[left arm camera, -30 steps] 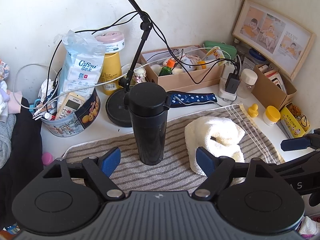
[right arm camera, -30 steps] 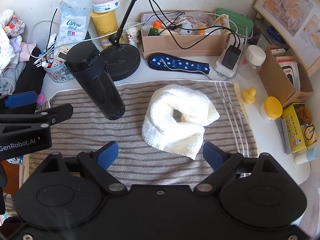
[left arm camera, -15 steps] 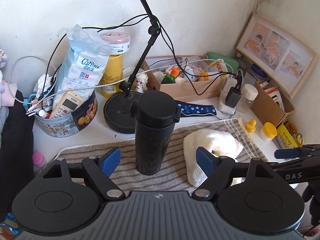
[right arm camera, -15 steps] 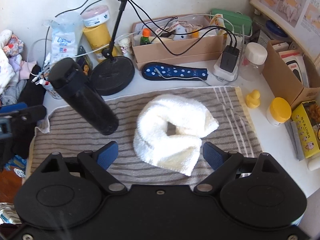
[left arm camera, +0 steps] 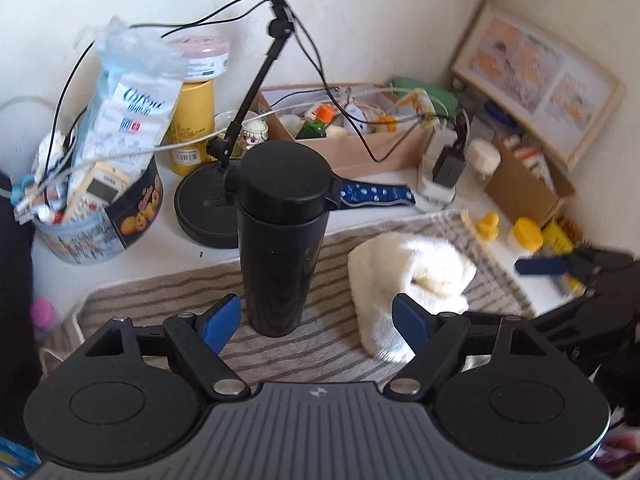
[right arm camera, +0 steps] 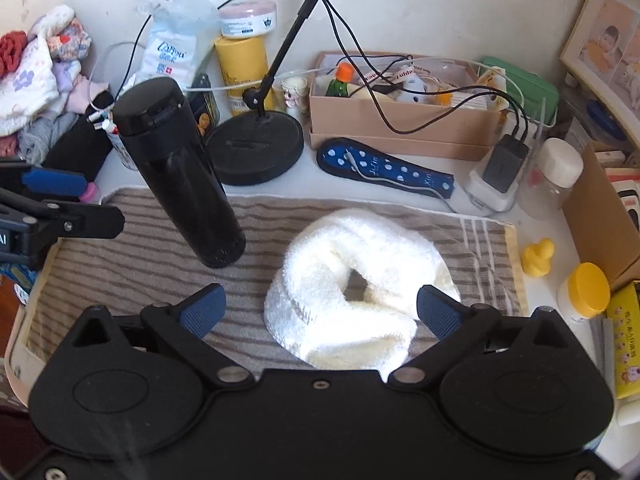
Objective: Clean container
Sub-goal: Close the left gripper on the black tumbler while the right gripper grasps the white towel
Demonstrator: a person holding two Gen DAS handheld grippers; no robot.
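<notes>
A tall black flask with its lid on stands upright on a striped brown towel. Beside it on the right lies a rolled white cloth. My left gripper is open, the flask's base just ahead between its blue pads. In the right wrist view the flask stands left of the white cloth, and my right gripper is open with the cloth just ahead of its fingers. Neither gripper touches anything. The left gripper's finger shows at that view's left edge.
A black lamp base stands behind the flask. A biscuit tin, a yellow canister, a cardboard box, a blue power strip and a charger crowd the back. Small yellow-lidded jar and duck sit right.
Both grippers have drawn closer and lower toward the towel; the flask and the white cloth look larger. Both stay open. The flask and cloth have not moved.
</notes>
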